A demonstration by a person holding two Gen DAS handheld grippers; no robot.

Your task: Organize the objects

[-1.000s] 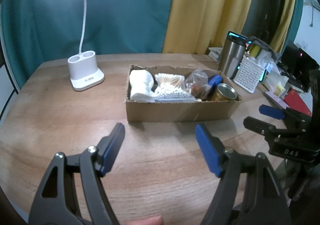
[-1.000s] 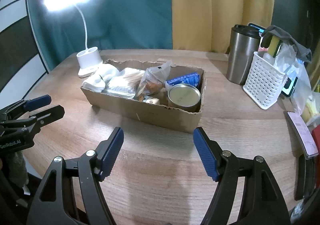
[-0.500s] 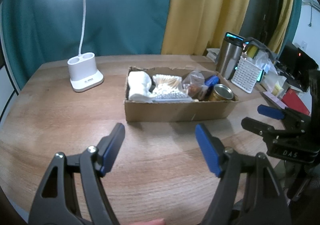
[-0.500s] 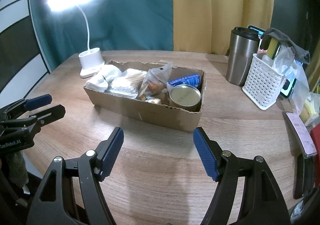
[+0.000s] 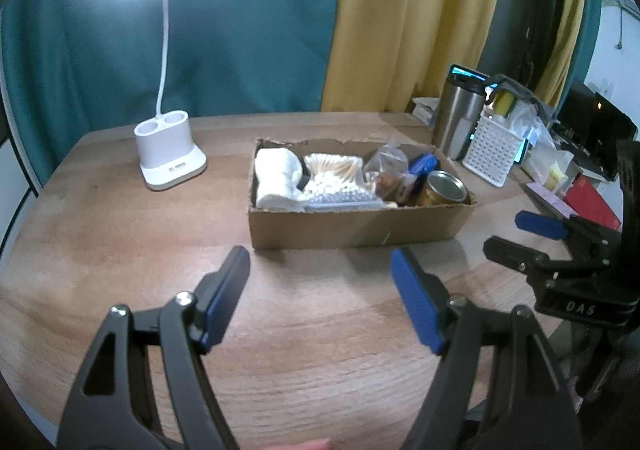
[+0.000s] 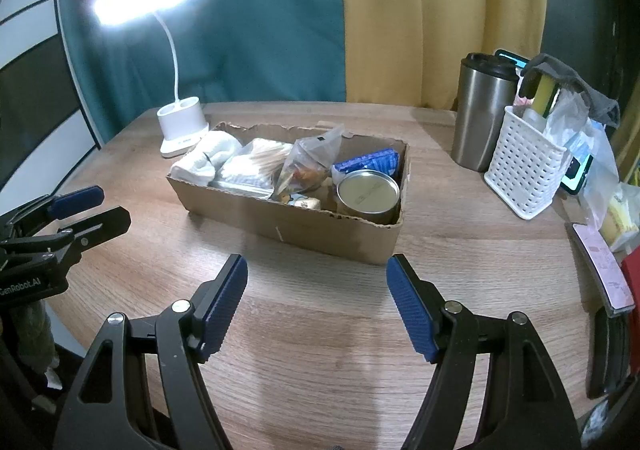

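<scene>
A cardboard box (image 5: 360, 223) (image 6: 320, 228) sits mid-table. It holds a white cloth (image 5: 276, 179) (image 6: 208, 157), a pack of cotton swabs (image 5: 334, 179) (image 6: 256, 163), a clear snack bag (image 5: 386, 169) (image 6: 308, 165), a blue packet (image 5: 422, 165) (image 6: 372, 161) and a gold tin can (image 5: 444, 187) (image 6: 368, 191). My left gripper (image 5: 320, 298) is open and empty, in front of the box; it also shows at the left of the right wrist view (image 6: 86, 207). My right gripper (image 6: 316, 300) is open and empty, in front of the box; it also shows in the left wrist view (image 5: 524, 230).
A lit white desk lamp (image 5: 170, 157) (image 6: 182, 127) stands back left. A steel tumbler (image 5: 458, 121) (image 6: 482, 109) and a white perforated basket (image 5: 492, 153) (image 6: 524, 169) of items stand right of the box, with clutter and a red book (image 5: 592, 203) beyond. Curtains hang behind.
Both grippers have drawn back slightly from the box and stay open. Nothing on the table has moved.
</scene>
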